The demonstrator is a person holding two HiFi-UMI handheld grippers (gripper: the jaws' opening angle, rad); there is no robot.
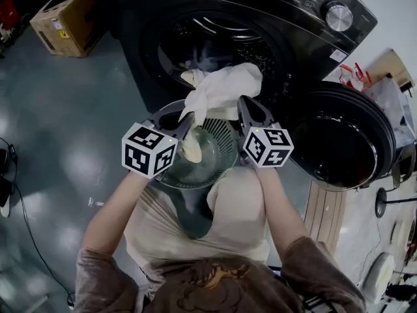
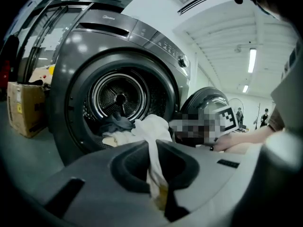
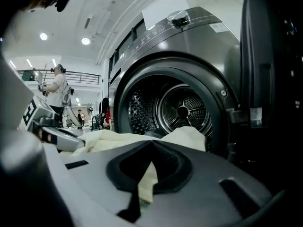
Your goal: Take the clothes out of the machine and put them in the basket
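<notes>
We have both tools clamped on one piece. The left gripper [image 2: 154, 155] has its jaws closed on a narrow fold of the white garment [image 1: 225, 87], and the right gripper [image 3: 150, 157] pinches another edge the same way. In the head view the cloth hangs bunched between them. The basket [image 1: 221, 150] sits just under it at six o'clock and the machine [image 1: 208, 38] gapes at twelve.

The far end of the garment seems to rest on the drum lip beside a dark garment [image 2: 116, 123]. We judge that it could drag that piece out onto the floor or catch on the rim. Each bite is thin, so a tug might pull the fabric free.

We cannot tell how much cloth remains in the drum. The grippers cover most of the basket's inside, where something cream shows that we cannot identify. The open door [image 1: 339, 142] at three o'clock is partly cut off.
</notes>
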